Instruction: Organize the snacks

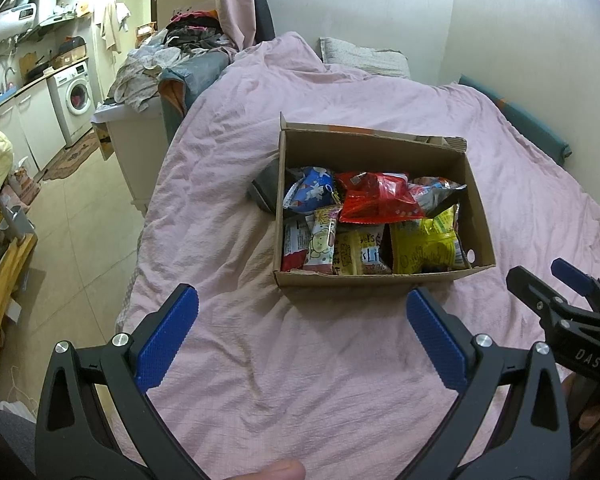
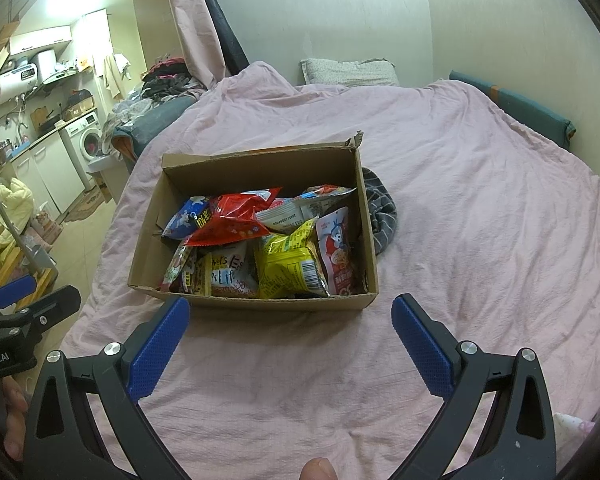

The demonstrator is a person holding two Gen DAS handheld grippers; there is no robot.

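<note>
An open cardboard box (image 1: 374, 280) (image 2: 256, 300) stands on the pink bedspread, full of snack packets: a red bag (image 1: 376, 200) (image 2: 230, 220), a yellow bag (image 1: 424, 246) (image 2: 288, 266), a blue bag (image 1: 310, 192) (image 2: 184, 216) and several others. My left gripper (image 1: 302, 316) is open and empty, just short of the box's near wall. My right gripper (image 2: 290, 322) is open and empty, also just before the box; it shows at the right edge of the left wrist view (image 1: 540, 284). The left gripper shows at the left edge of the right wrist view (image 2: 32, 296).
A grey striped cloth (image 2: 382, 212) (image 1: 266, 190) lies against the box's far side. A pillow (image 2: 348, 70) sits at the head of the bed by the wall. The bed's left edge drops to a tiled floor (image 1: 72, 240); a clothes pile (image 1: 172, 52) and washing machine (image 1: 76, 94) stand beyond.
</note>
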